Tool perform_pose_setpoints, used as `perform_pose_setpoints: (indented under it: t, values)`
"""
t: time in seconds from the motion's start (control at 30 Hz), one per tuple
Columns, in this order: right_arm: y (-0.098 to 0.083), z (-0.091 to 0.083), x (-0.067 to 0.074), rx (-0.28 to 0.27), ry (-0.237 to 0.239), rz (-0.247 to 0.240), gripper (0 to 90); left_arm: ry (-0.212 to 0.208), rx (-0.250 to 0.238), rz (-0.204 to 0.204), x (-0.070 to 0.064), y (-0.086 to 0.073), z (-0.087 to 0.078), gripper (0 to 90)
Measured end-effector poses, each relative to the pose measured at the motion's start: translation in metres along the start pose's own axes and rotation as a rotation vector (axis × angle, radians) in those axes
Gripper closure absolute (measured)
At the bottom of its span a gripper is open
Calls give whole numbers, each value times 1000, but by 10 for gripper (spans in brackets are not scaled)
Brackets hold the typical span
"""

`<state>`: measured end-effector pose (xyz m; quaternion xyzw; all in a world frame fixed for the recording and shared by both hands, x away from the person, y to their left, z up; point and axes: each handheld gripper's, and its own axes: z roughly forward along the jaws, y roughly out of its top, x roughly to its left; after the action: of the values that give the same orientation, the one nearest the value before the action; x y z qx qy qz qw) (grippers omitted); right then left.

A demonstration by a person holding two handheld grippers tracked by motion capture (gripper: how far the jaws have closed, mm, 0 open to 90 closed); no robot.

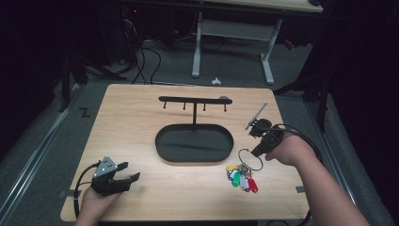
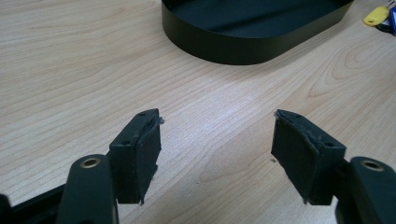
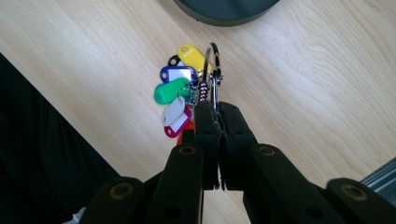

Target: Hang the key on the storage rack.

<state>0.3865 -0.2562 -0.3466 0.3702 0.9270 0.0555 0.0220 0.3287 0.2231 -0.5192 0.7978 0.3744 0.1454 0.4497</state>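
Lower left of the high view: left gripper (image 1: 126, 174) low over the table (image 1: 141, 117), fingers (image 2: 137, 154) spread wide, holding nothing | lower right: right gripper (image 3: 216, 122) fingers pressed together on the key ring (image 3: 214, 70) | coloured tags (image 1: 242, 179) apparently resting on the table, beside the black tray (image 1: 162, 150).

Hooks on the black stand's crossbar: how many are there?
4. On the crossbar in the high view, one hook hangs near the left end, one left of the post, one right of it, one near the right end. None looks hidden.
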Motion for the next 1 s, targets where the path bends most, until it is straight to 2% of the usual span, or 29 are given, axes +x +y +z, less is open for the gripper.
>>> perform_pose_setpoints:
  t: [0.17, 0.2, 0.23, 0.4, 1.0]
  values:
    - [5, -13, 2, 22, -6, -8, 875, 1, -1, 1, 0, 0, 0, 333]
    - [6, -16, 3, 23, -10, -1, 875, 1, -1, 1, 0, 0, 0, 334]
    - [7, -18, 2, 20, -16, -20, 875, 1, 0, 1, 0, 0, 0, 334]
    - [13, -32, 4, 17, -25, -17, 875, 0, 2, 3, 0, 0, 0, 334]
    - [41, -58, 6, -1, -36, -31, 876, -6, 4, -2, -1, 0, 0, 335]
